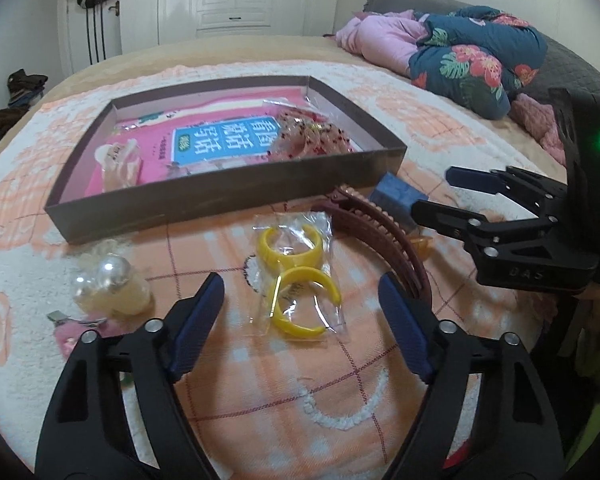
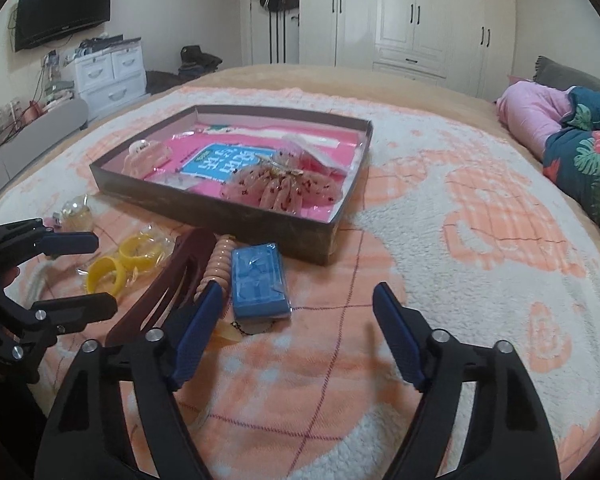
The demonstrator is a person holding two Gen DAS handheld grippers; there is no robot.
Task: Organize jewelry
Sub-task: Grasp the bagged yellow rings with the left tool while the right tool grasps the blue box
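In the left wrist view the left gripper (image 1: 302, 300), jaws spread and empty, frames the bagged yellow bangles (image 1: 296, 276), light and slippery, best pinched across a stiff ring, while in the right wrist view the right gripper (image 2: 298, 308), likewise spread, has the blue packet (image 2: 260, 278) at eleven o'clock.
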